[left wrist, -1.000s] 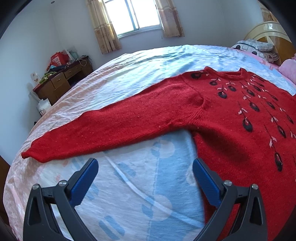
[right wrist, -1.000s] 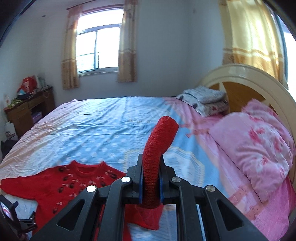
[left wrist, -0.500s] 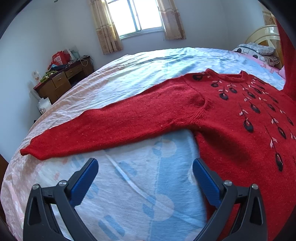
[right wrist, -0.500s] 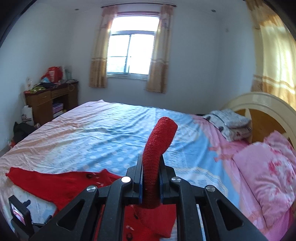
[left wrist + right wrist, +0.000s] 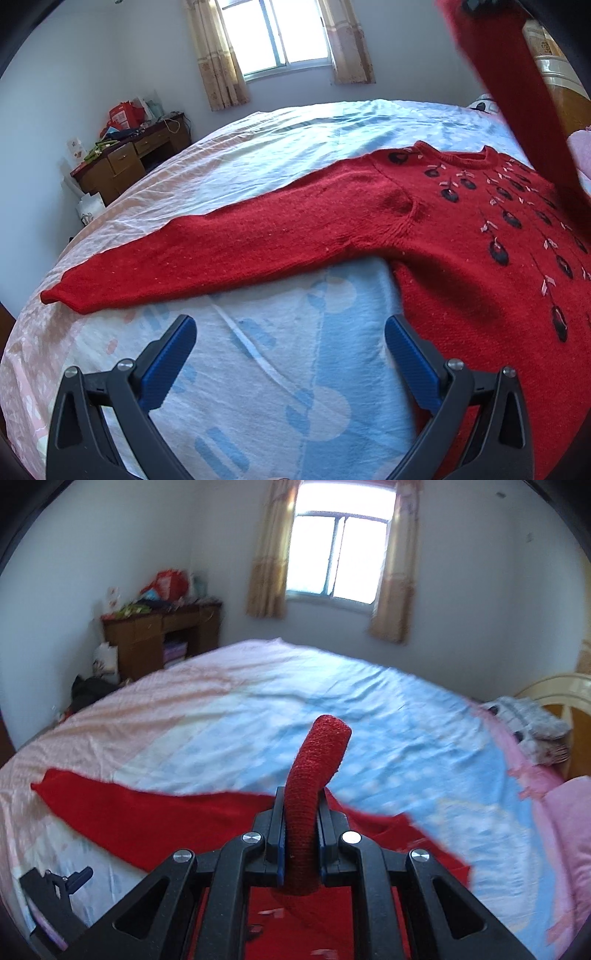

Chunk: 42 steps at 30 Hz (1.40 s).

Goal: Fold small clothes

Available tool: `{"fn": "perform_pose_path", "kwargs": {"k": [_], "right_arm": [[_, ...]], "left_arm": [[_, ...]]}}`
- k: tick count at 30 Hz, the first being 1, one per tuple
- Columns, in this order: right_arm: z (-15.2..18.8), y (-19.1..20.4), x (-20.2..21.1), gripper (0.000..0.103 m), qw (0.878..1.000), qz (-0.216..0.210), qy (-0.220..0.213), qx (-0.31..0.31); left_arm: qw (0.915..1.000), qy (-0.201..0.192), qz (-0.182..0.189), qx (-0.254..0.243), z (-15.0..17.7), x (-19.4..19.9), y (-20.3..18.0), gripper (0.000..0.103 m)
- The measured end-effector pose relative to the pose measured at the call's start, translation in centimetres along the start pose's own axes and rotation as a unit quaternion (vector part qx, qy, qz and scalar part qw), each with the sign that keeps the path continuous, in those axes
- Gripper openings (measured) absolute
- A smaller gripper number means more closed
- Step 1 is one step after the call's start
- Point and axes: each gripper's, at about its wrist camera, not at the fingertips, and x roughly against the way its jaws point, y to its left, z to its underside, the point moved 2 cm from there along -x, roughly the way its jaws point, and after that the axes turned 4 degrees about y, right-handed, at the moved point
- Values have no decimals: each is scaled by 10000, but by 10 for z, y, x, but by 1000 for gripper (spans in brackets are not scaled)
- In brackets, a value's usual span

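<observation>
Lay flat on the bed [image 5: 258,369]: red sweater [image 5: 461,258], one sleeve [image 5: 221,254] stretched out toward the left. Hovered above the sheet near it, blue pads wide apart, gripping nothing: left gripper [image 5: 290,354]. Clamped tight on the other sleeve's cuff [image 5: 317,775], lifted clear of the bed: right gripper [image 5: 301,834].

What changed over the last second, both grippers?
The right gripper, shut on the sweater's right sleeve, swung it up and across toward the left: the lifted sleeve now hangs over the sweater in the left view, where it was absent a second ago. The left gripper stayed open above the bedsheet. The left sleeve stayed flat.
</observation>
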Motion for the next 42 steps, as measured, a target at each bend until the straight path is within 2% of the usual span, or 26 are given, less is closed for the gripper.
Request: {"fn": "perform_pose_path", "kwargs": {"k": [5, 10, 11, 13, 14, 15, 16, 21, 23, 24, 27, 29, 30, 31, 33, 34, 36, 38, 39, 40, 42], "right_arm": [[31, 32, -52, 11, 9985, -214, 501, 59], [56, 33, -77, 12, 9943, -544, 919, 60], [58, 33, -79, 15, 9935, -641, 945, 31], [64, 24, -76, 40, 9917, -809, 995, -106], [67, 18, -72, 65, 9914, -842, 988, -191], [71, 6, -62, 71, 9909, -901, 932, -350], [74, -2, -54, 71, 9909, -895, 902, -438], [102, -39, -19, 71, 9940, -468, 854, -508], [113, -46, -11, 71, 9960, -159, 802, -371], [120, -49, -7, 71, 9968, 135, 752, -234], [136, -54, -3, 71, 9952, 644, 740, 10], [143, -57, 0, 71, 9947, 715, 735, -53], [147, -59, 2, 71, 9949, 683, 733, -124], [150, -61, 3, 71, 9950, 666, 721, -198], [156, -63, 6, 71, 9948, 702, 702, -230], [159, -63, 5, 71, 9946, 733, 701, -218], [164, -65, 3, 71, 9942, 777, 712, -195], [169, -68, 1, 71, 9940, 747, 756, -246], [173, -70, -1, 71, 9937, 724, 798, -294], [177, -73, -4, 71, 9931, 704, 867, -358], [180, -78, -4, 72, 9930, 607, 875, -520]], "left_arm": [[9999, -20, -92, 92, 2, 0, 3, 103], [9997, 147, -163, 119, 2, -4, 3, 103], [9996, 190, -142, 121, 2, -5, 3, 103], [9996, 226, -85, 135, 2, -6, 4, 103], [9995, 253, -24, 174, 2, -6, 6, 103], [9995, 268, 27, 192, 2, -6, 7, 103], [9993, 289, 118, 187, 2, -6, 8, 103], [9985, 292, 454, 111, -7, 3, 10, 103], [9970, 66, 756, 136, -19, 15, 8, 103], [9966, -28, 824, 57, -26, 20, 4, 103], [9955, -214, 849, -352, -50, 23, -17, 103], [9953, -159, 849, -447, -62, 9, -30, 103], [9951, -58, 861, -480, -66, -2, -36, 98], [9951, 145, 828, -517, -70, -19, -44, 84], [9941, 472, 796, -566, -71, -42, -51, 64], [9934, 575, 855, -499, -71, -51, -53, 59], [9934, 586, 926, -333, -72, -53, -52, 58], [9934, 566, 942, -330, -74, -51, -53, 43], [9935, 563, 929, -350, -74, -51, -54, 23], [9938, 572, 879, -375, -74, -50, -56, 19], [9942, 529, 849, -396, -72, -47, -55, 16]]}}
